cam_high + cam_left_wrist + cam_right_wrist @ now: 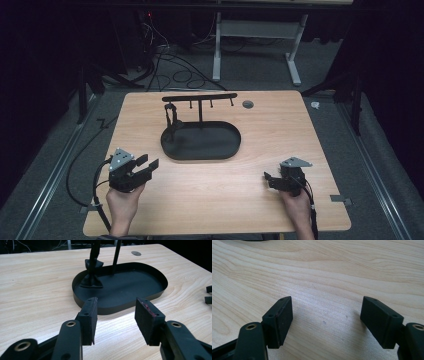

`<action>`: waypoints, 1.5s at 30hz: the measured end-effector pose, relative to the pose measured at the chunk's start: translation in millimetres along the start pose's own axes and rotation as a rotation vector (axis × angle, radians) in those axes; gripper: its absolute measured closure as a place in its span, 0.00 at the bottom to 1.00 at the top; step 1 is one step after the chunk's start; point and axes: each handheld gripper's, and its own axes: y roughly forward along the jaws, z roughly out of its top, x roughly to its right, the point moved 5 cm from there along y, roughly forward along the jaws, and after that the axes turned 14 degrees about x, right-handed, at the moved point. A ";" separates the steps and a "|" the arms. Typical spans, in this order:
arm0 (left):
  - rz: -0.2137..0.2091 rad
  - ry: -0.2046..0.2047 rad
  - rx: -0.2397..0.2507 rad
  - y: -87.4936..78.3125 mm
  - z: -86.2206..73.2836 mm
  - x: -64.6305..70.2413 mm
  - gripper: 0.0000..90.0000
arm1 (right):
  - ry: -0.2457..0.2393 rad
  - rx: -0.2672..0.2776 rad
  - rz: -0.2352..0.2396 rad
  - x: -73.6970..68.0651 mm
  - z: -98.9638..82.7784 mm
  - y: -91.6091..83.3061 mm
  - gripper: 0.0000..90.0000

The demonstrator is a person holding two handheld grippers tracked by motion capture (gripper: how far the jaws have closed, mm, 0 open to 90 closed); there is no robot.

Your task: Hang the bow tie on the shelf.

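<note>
Wooden table (pixel 280 135) with black oval tray (pixel 200 150), dark room beyond

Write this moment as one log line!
left tongs: open, empty | right tongs: open, empty | black tray: untouched, mid-table

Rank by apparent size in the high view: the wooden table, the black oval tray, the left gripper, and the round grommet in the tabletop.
1. Wooden table, by far the largest.
2. Black oval tray.
3. Left gripper, though it sits nearer the camera, which may inflate it.
4. Round grommet, the smallest.
</note>
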 end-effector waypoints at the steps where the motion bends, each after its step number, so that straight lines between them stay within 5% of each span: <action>1: 0.000 -0.001 -0.002 0.1 -0.5 -0.1 0.59 | 0.000 0.001 0.000 0.0 0.0 0.1 0.30; 45: 0.025 -0.025 -0.052 24.0 -39.0 2.3 0.57 | 0.000 -0.002 0.000 -0.1 -0.1 -0.2 0.30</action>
